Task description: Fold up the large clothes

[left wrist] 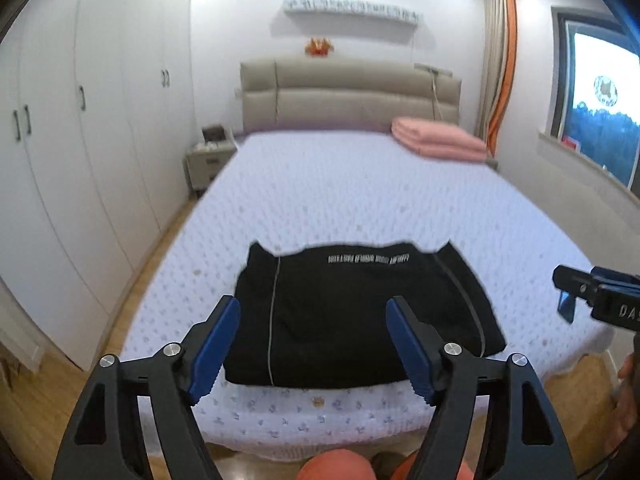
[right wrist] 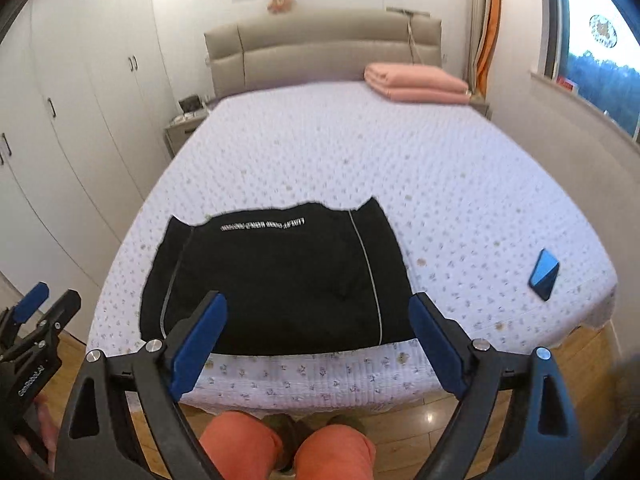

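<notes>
On inspection, the black garment (left wrist: 360, 312) lay folded into a compact rectangle at the near edge of the bed (left wrist: 360, 184), and both the left hand-held gripper (left wrist: 312, 344) and the right hand-held gripper (right wrist: 316, 344) hung above it with jaws wide and empty (folding apparently complete).

Bed (right wrist: 400, 168) surface mostly bare past the folded black garment (right wrist: 280, 276), which lies flat at the near edge. Open stretch runs to the headboard (left wrist: 352, 96).

Obstacles: phone (right wrist: 544, 274) near the right front corner; pink folded blanket (right wrist: 416, 82) at the far right by the headboard.

Left side: narrow floor strip, then wardrobe (left wrist: 80, 140) and nightstand (left wrist: 208, 160).

Right side: wall and window sill (right wrist: 580, 100) close along the bed.
</notes>
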`<state>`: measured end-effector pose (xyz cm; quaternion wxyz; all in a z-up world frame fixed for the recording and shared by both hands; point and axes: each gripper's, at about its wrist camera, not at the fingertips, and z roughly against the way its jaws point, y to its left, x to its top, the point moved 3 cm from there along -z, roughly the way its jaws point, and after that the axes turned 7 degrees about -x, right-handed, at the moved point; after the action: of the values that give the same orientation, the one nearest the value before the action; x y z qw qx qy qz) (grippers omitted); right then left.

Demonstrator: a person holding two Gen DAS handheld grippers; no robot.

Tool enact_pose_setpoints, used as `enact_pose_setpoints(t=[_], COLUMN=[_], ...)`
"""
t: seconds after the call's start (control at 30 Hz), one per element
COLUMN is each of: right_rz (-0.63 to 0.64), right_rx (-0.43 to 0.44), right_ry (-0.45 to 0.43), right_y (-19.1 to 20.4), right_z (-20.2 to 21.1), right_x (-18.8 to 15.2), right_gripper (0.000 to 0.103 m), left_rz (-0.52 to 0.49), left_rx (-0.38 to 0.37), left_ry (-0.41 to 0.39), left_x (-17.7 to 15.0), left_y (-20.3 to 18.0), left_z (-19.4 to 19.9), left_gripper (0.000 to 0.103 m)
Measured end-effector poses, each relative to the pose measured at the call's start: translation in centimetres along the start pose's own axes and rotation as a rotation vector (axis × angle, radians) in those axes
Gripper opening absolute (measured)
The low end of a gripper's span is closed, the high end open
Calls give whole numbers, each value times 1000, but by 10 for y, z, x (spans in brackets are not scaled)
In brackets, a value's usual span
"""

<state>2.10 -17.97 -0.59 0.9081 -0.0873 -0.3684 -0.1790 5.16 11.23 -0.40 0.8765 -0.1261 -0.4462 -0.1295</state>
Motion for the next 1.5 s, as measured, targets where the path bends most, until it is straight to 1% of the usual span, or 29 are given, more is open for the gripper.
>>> enact_pose_setpoints(t=[0.17,0.33,0.47,0.57,0.8,0.97,1.1,1.23,1.33,1.5], right_rz=[16,22,26,33,47,20,-5,-28,-25,1], right_rx=[3,9,-4,5,10,31,54,59,70,31], right_ry=[-71,-110,-125,-129,-121,-129,-98,-55,-20,-25], right_y=[8,13,18,21,23,18,15,17,21,20], right_z=[48,77,91,99,99,94,76,53,36,20], right_x=[4,3,0,-3,-5,5,7,5,3,10], right_gripper=[97,98,98,99,99,101,101,101,101,101], left_rz=[14,26,4,-12,-12,-25,-40,-55,-60,-34], left_rx=[-1,-24,-40,-48,-60,-52,-43,-50,-38,-45], left_ry=[-67,-114,-127,-131,-75,-68,-42,12,27,56], left_x=[14,20,21,21,24,32,26,13,11,13], left_y=[-5,-12,-23,-32,-47,-59,-67,-72,-71,-66], left_z=[49,82,95,101,86,77,63,46,35,8], left_gripper=[80,80,80,80,80,80,80,80,80,80])
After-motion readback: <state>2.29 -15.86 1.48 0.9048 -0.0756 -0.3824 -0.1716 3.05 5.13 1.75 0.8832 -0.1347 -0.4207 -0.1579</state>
